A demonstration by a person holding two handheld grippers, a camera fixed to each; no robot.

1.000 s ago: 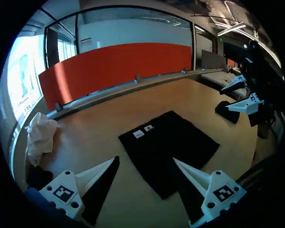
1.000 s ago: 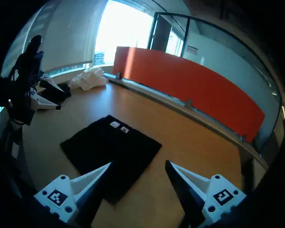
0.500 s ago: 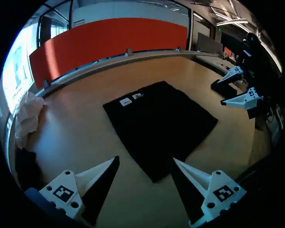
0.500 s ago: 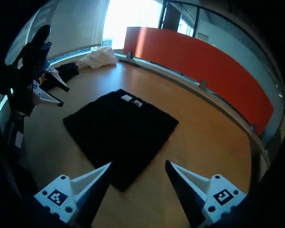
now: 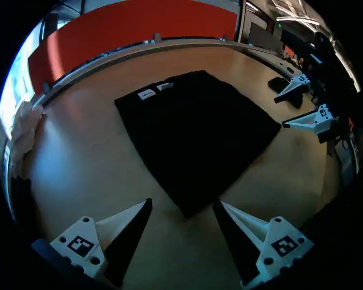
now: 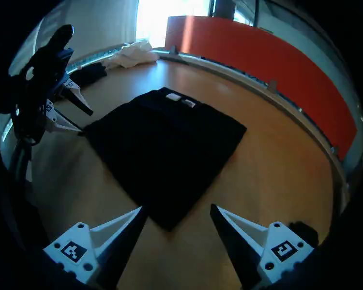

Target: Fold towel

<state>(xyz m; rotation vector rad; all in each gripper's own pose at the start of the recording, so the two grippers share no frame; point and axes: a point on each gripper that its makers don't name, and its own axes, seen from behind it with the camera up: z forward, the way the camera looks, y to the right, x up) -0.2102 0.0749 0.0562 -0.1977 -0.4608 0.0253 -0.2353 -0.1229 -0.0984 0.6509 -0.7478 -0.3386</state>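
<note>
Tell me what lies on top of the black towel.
Two small white tags lie on the black towel near its far edge; the rest of its top looks bare. Wooden table shows around it; anything beneath the cloth is hidden.

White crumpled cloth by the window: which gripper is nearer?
Left. The left gripper hovers at the black towel's corner nearer the white crumpled cloth; the right gripper, at a farther corner.

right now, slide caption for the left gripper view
Open left gripper at the near corner of a flat black towel on a wooden table, open right gripper near another corner.
</note>
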